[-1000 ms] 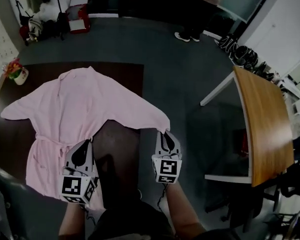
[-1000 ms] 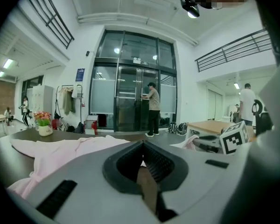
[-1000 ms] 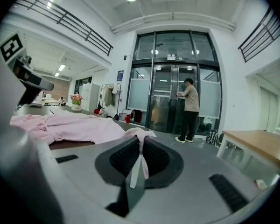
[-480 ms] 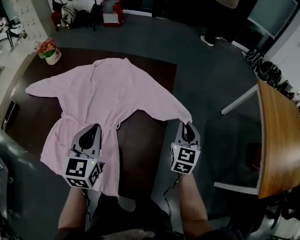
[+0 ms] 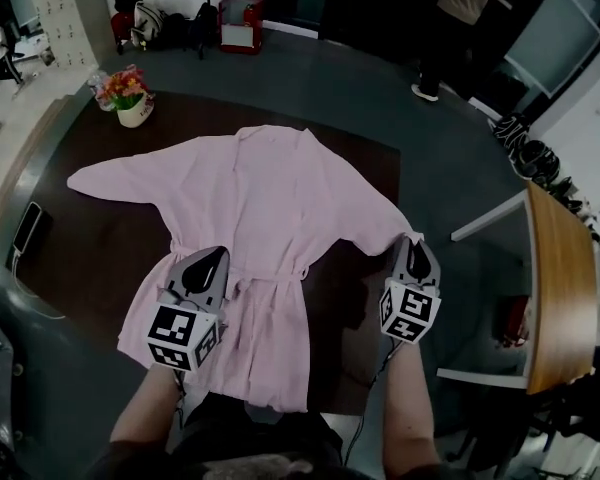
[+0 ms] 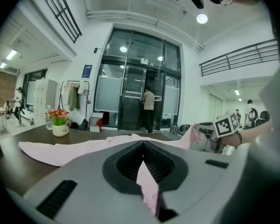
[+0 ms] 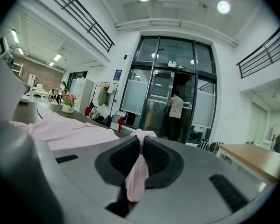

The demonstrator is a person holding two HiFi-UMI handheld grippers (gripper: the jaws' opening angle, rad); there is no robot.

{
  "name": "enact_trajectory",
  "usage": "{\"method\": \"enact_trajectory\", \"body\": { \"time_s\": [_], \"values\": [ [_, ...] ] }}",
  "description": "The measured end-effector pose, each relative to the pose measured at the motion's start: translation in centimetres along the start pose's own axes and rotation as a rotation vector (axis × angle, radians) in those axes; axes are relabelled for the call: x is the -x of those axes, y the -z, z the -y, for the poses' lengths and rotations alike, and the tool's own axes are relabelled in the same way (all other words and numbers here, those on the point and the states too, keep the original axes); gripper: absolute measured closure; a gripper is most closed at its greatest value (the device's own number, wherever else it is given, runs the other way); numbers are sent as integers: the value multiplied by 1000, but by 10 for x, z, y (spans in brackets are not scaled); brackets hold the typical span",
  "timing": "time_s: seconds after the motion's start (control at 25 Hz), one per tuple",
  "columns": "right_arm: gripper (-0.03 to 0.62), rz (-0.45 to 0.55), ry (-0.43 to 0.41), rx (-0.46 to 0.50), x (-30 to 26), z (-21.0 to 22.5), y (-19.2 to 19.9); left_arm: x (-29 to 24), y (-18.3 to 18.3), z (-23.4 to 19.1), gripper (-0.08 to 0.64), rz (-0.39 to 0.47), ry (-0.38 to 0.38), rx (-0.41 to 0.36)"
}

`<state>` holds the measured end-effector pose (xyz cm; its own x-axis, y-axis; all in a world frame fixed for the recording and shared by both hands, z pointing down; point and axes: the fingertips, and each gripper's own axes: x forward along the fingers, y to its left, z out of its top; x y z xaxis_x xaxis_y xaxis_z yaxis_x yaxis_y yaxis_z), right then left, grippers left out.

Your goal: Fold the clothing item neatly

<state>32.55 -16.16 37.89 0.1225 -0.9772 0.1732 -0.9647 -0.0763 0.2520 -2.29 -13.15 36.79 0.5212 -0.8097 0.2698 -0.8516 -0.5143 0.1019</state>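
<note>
Pink cloth, a robe (image 5: 250, 218), spread flat across the dark brown bench (image 5: 80, 258). Collar toward the far edge, hem at the near edge, one sleeve stretched out flat to the left, belt across the waist.

Left tongs (image 5: 213, 256) low over the robe's waist, just left of the belt, pointing away from the body and slightly downward, marker cube facing the head camera. Closed tight on a fold of the pink cloth. In the left gripper view, a strip of it pinched between the ribbed pads (image 6: 127, 161) and trailing back toward the lens. Left forearm (image 5: 152, 413) bare, reaching straight forward from the bottom of the head view.

Right tongs (image 5: 412, 245) at the right edge of the bench, roughly level with the left pair and well apart from it, likewise pointing forward and a little down. Shut on the cuff of the other sleeve. In the right gripper view, a bunch of pink poking up above the tips and a tail of it hanging down between the pads (image 7: 156, 157). Sleeve drawn out from the shoulder toward that grip. Right forearm (image 5: 405, 408) straight, roughly parallel to the left.

Flower pot (image 5: 132, 108) at the far left corner of the bench, clear of the robe.
</note>
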Motion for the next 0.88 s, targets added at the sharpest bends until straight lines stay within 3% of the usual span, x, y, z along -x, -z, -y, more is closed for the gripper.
{"method": "enact_trajectory", "body": {
  "time_s": [0.28,0.44,0.88],
  "values": [
    [579,-21,28,-24,-11,-56,-32,13,-5,-59,552,-7,75,3],
    [580,-34,-13,-24,-15,-84,-37,14,4,-69,552,-48,99,4],
    [579,22,-194,79,-50,-155,-74,14,-23,-106,552,-13,6,-101]
  ]
}}
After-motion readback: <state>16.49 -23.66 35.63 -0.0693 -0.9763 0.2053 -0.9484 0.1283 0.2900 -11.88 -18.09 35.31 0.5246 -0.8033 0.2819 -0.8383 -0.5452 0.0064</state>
